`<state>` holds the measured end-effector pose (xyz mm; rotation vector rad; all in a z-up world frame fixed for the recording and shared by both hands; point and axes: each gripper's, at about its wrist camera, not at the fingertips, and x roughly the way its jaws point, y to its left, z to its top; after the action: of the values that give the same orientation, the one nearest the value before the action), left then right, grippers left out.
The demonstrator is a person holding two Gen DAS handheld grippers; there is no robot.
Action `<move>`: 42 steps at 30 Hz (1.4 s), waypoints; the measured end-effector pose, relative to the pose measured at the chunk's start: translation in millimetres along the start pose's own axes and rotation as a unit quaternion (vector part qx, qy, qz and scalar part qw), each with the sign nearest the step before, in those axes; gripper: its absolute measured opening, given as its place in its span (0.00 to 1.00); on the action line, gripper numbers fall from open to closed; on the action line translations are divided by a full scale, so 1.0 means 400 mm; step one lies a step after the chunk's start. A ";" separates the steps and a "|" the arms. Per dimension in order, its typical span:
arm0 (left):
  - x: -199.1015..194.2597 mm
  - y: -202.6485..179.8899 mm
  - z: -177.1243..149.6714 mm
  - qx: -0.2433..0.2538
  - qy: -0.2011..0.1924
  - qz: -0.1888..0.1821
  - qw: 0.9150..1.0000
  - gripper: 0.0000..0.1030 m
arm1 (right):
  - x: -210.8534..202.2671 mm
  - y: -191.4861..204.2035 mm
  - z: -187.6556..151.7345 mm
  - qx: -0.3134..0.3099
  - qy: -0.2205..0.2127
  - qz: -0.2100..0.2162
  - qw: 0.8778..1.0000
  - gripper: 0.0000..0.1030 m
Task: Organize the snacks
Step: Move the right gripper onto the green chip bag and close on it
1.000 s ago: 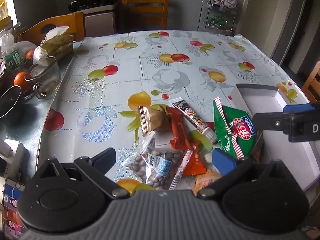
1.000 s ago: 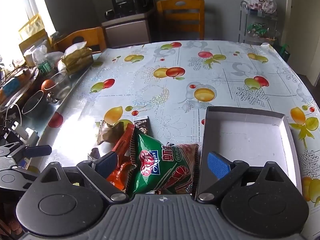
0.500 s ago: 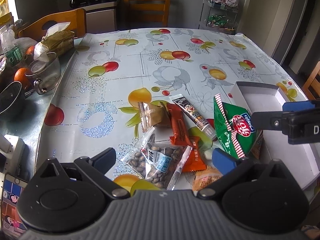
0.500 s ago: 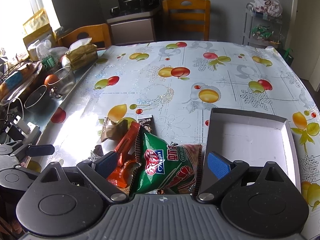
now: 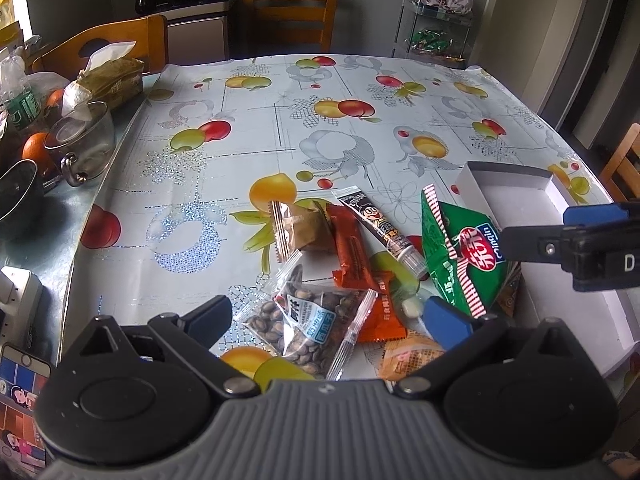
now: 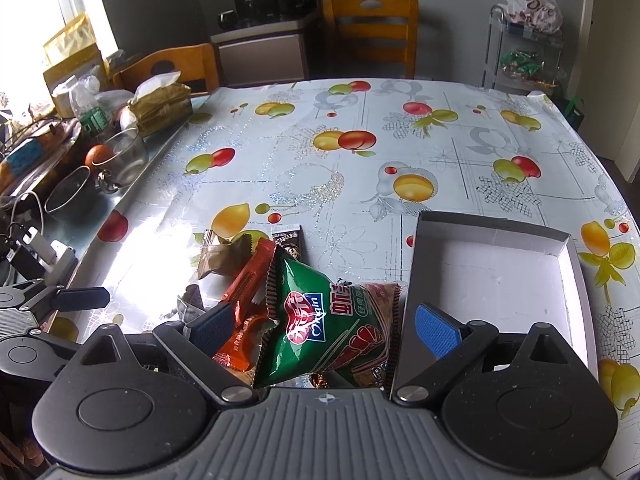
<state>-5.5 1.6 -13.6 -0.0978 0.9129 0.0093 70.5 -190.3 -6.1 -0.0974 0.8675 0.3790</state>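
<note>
Snacks all sit in one loose pile on the fruit-print tablecloth [image 5: 280, 136], none sorted yet as far as shows. Left wrist view: left gripper [image 5: 328, 318] hangs wide open over the near end of the pile, holding nothing; clear seed packet [image 5: 308, 316] lies between its fingers, orange wrappers [image 5: 352, 256] just behind it, brown wrapped cake [image 5: 304, 228] and slim black tube [image 5: 376, 224] farther out, a pale orange packet [image 5: 412, 356] at the near edge. Green shrimp-chip bag [image 5: 460, 256] rests at the right of the pile, up against the white box [image 5: 516, 192], which looks empty. Right gripper [image 5: 568, 244] comes in from the right edge above the box; its spread can't be read from here. Right wrist view: right gripper [image 6: 326, 326] is open wide with nothing gripped, one finger on the pile side and the other over the white box [image 6: 500, 272]; the green shrimp-chip bag [image 6: 320, 320] sits between the fingers, untouched by the pads as far as I can tell. Box floor bare. Judgement: task barely started, every packet left to move, green bag the likely first pick.
</note>
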 end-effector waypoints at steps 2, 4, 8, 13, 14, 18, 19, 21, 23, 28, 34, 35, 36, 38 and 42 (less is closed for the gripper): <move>0.001 0.002 -0.001 -0.001 -0.002 0.000 1.000 1.00 | 0.001 -0.001 0.000 0.000 0.000 -0.001 1.000 0.95; 0.001 0.003 -0.001 -0.003 -0.005 -0.003 1.000 1.00 | 0.001 -0.002 0.000 0.000 0.001 -0.001 1.000 0.95; 0.000 0.006 -0.001 0.000 -0.012 -0.008 1.000 1.00 | 0.004 -0.001 0.002 -0.001 0.002 -0.001 1.000 0.95; 0.003 0.008 0.001 -0.008 -0.012 -0.007 1.000 1.00 | 0.014 0.002 0.004 -0.002 0.005 0.001 1.000 0.95; 0.004 0.012 0.002 -0.012 -0.012 -0.006 1.000 1.00 | 0.015 0.002 0.005 -0.002 0.005 0.001 1.000 0.95; 0.014 0.021 0.005 -0.015 -0.008 0.002 1.000 1.00 | 0.021 0.004 0.006 -0.001 0.007 0.001 1.000 0.95; 0.017 0.021 0.006 -0.015 -0.006 0.002 1.000 1.00 | 0.023 0.004 0.007 -0.001 0.007 0.001 1.000 0.95; 0.022 0.022 0.005 -0.013 -0.003 0.005 1.000 1.00 | 0.025 0.005 0.008 -0.002 0.008 0.001 1.000 0.95; 0.025 0.025 0.005 -0.013 -0.002 0.006 1.000 1.00 | 0.029 0.007 0.010 -0.002 0.009 0.001 1.000 0.95; 0.032 0.032 0.004 -0.017 0.000 0.005 1.000 1.00 | 0.035 0.009 0.014 -0.003 0.010 0.001 1.000 0.95; 0.041 0.046 -0.005 -0.029 0.006 0.002 1.000 1.00 | 0.041 0.013 0.012 -0.006 0.012 0.002 1.000 0.95; 0.042 0.047 -0.006 -0.030 0.007 0.002 1.000 1.00 | 0.044 0.014 0.011 -0.006 0.013 0.002 1.000 0.95; 0.045 0.049 -0.009 -0.031 0.007 0.003 0.999 1.00 | 0.047 0.014 0.010 -0.006 0.015 0.001 1.000 0.95; 0.049 0.050 -0.015 -0.026 0.008 0.004 1.000 1.00 | 0.052 0.014 0.007 -0.007 0.016 0.000 1.000 0.95; 0.058 0.044 -0.026 -0.008 0.004 0.001 1.000 1.00 | 0.064 0.016 0.005 -0.008 0.019 -0.002 1.000 0.95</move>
<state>-0.3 17.3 -39.5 -0.1113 0.9220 0.0184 84.6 -176.6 -24.1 -0.1217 0.9010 0.3826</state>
